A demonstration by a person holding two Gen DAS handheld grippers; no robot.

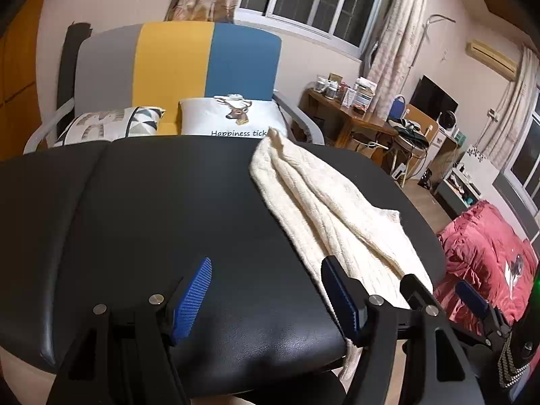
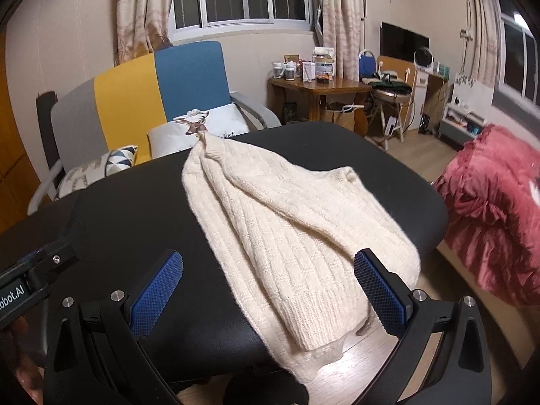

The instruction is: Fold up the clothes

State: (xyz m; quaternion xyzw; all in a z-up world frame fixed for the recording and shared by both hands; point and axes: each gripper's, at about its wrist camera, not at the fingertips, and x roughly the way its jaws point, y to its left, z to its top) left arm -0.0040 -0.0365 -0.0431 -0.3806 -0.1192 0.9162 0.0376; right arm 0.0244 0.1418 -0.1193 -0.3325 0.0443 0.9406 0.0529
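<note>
The cream knit sweater (image 2: pixel 280 236) lies bunched lengthwise across the black padded table (image 1: pixel 152 202), hem overhanging its near edge, where the left gripper (image 1: pixel 266 297) and right gripper (image 2: pixel 270 293) hover wide open, empty.

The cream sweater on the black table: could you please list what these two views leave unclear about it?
- Sweater hem: in the right wrist view it hangs over the table edge, its underside hidden.
- Near end: in the left wrist view, covered by the left tool.
- Sleeves and neckline: lost in bunched folds, both views.
</note>
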